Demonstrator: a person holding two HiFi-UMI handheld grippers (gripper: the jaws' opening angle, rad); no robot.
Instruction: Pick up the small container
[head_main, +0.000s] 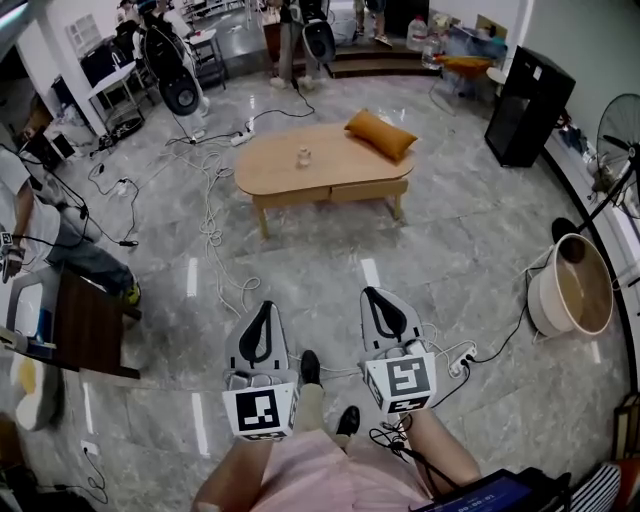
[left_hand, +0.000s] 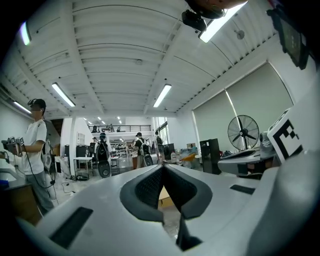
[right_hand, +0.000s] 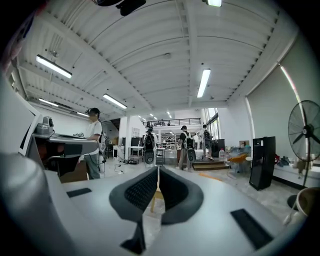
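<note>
Small container (head_main: 303, 156) — one, on table (head_main: 270, 172) | left hand-held gripper (head_main: 266, 306), right hand-held gripper (head_main: 375, 294) — both closed, empty

Small container standing on the wooden table

The small container (head_main: 303, 156) is sitting upright near the middle of the oval wooden table (head_main: 270, 170), in the upper part of the head view. It is showing as a pale, squat little pot, too small to make out in detail. It is standing alone on bare tabletop, apart from the orange cushion (head_main: 381, 134) that is lying at the table's right end.
</note>
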